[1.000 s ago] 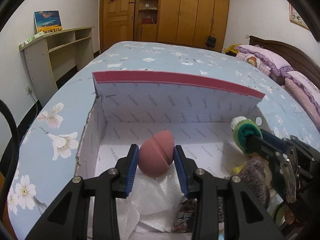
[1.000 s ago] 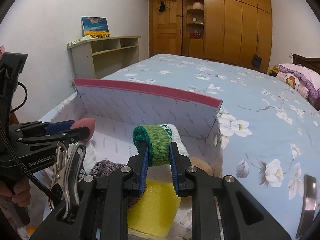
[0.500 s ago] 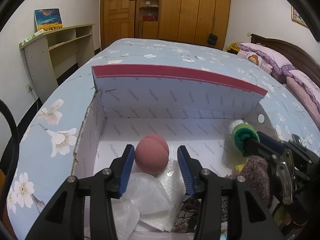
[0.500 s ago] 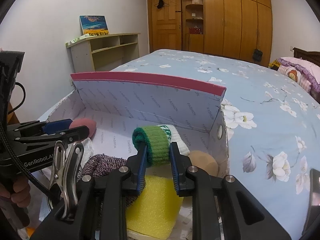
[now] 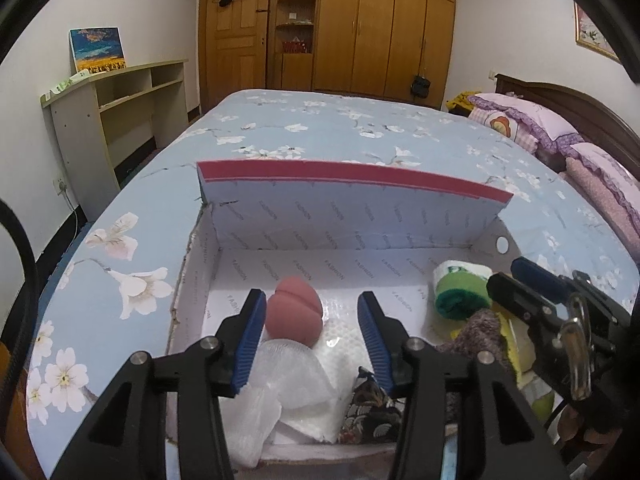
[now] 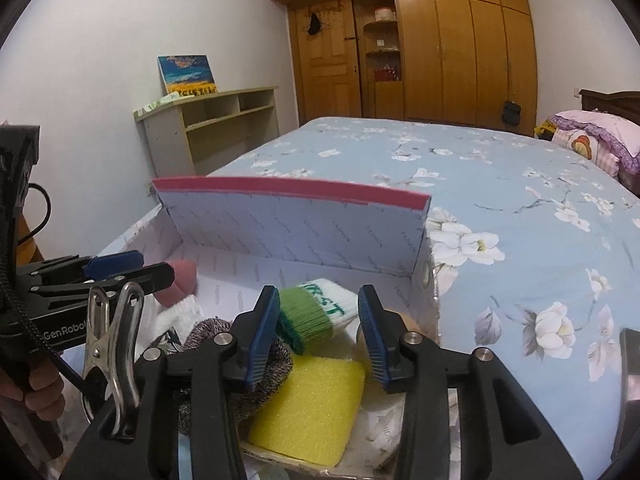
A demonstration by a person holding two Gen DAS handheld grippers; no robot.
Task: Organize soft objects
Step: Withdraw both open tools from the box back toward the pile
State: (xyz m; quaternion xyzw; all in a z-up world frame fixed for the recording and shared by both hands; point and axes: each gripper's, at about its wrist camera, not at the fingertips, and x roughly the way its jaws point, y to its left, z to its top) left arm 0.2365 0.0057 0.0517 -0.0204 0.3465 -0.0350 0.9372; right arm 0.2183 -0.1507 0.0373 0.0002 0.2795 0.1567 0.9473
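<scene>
Left wrist view: left gripper (image 5: pixel 311 330) fingers spread, pink sponge (image 5: pixel 294 317) between, untouched; right gripper (image 6: pixel 318 326) fingers released around rolled sock (image 6: pixel 316 315); yellow sponge (image 6: pixel 310 408), grey knit (image 6: pixel 256 376) crowd box (image 5: pixel 348 206)

One box (image 5: pixel 352 216), one pink sponge (image 5: pixel 294 316), one rolled sock (image 6: pixel 316 314), one yellow sponge (image 6: pixel 310 404), one knit cloth (image 6: pixel 276 364), two pillows (image 5: pixel 532 120), one shelf unit (image 5: pixel 116 100), one painting (image 5: pixel 97 49).

Matt pink foam sponge (image 5: pixel 294 312) between left jaws. Ribbed knit green-white sock roll (image 6: pixel 316 314) between right jaws; porous yellow sponge (image 6: pixel 308 408) below them. Printed paper-lined cardboard box (image 5: pixel 352 216) ahead, crinkly white foam wrap (image 5: pixel 288 376) under left jaws. Shiny metal clip (image 6: pixel 114 344).
</scene>
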